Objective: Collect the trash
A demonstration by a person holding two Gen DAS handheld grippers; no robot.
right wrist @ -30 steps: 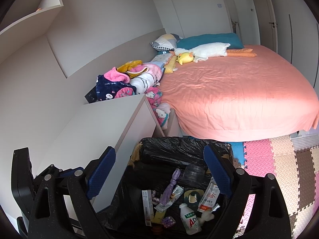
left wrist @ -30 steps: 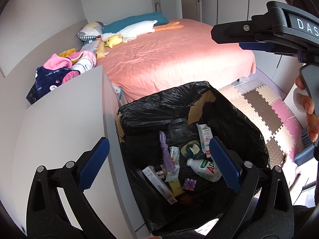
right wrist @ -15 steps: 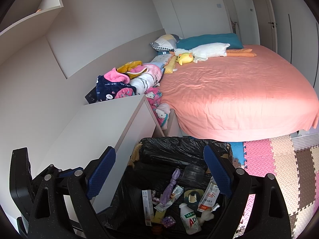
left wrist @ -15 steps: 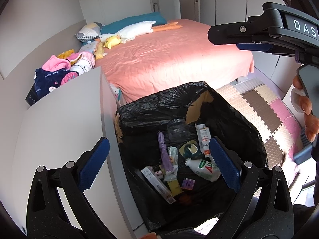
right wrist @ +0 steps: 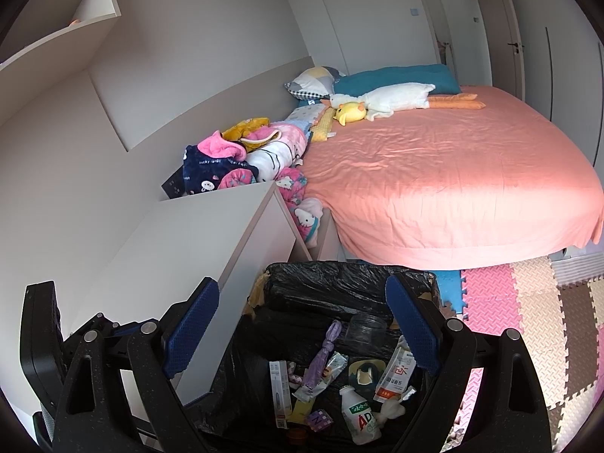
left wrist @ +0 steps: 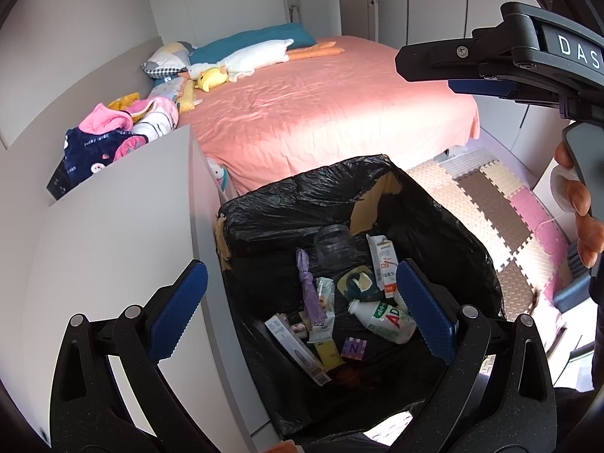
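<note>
at the far left a white cabinet (left wrist: 113,234) stood against the wall, with a heap of children's clothes (left wrist: 113,139) behind its far edge. just to its right sat the trash bin (left wrist: 294,204), a cardboard box lined with a black bag, its side close against the cabinet. the left gripper (left wrist: 302,313) hung above the bin with its blue pads wide apart and nothing between them. inside the bin lay the collected trash: a long white box (left wrist: 298,347), a twisted purple wrapper (left wrist: 309,290), a clear plastic jar (left wrist: 334,243), a white drink bottle (left wrist: 385,321) on its side, and a small carton (left wrist: 385,264) leaning by the right wall. the right gripper (right wrist: 302,332) was also above the bin, jaws spread apart and empty; in the left view its body showed at the upper right. beyond the bin stretched a bed (right wrist: 453,173) with a pink sheet, a yellow duck plush (right wrist: 351,111) near the pillows. at the right, foam floor mats (right wrist: 528,302) covered the floor.
</note>
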